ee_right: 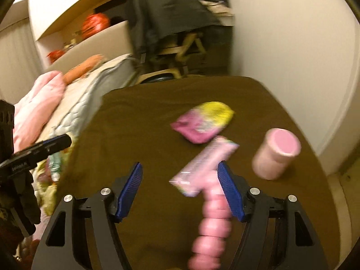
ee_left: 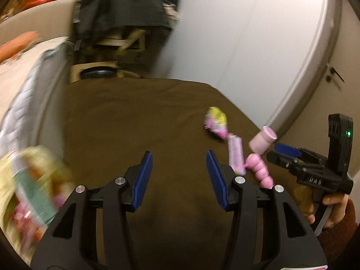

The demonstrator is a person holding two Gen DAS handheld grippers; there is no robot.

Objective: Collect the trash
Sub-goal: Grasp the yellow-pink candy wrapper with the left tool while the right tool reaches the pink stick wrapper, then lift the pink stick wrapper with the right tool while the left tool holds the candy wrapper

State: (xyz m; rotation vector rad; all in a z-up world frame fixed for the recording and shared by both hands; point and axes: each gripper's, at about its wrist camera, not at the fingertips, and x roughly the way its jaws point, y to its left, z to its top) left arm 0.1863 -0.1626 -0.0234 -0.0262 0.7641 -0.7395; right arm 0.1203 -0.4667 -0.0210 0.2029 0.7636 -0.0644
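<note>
On the brown cloth (ee_left: 135, 123) lie a crumpled pink-and-yellow wrapper (ee_left: 216, 121), a flat pink packet (ee_left: 235, 155), a pink ribbed handle (ee_left: 261, 168) and an upright pale pink tub (ee_left: 263, 140). My left gripper (ee_left: 178, 157) hangs open over bare cloth, left of these, with nothing between its fingers. In the right wrist view my right gripper (ee_right: 180, 166) is open above the ribbed handle (ee_right: 211, 225) and the packet (ee_right: 207, 159), which sit close to its right finger. The wrapper (ee_right: 202, 121) and the tub (ee_right: 274, 153) lie beyond.
A blurred plastic bag full of wrappers (ee_left: 33, 180) hangs off the cloth's left edge. A quilted grey cover (ee_right: 94, 94) and a pink blanket (ee_right: 38, 108) lie further left. A chair draped with a dark garment (ee_right: 166, 18) stands behind. A white wall (ee_left: 247, 33) bounds the right.
</note>
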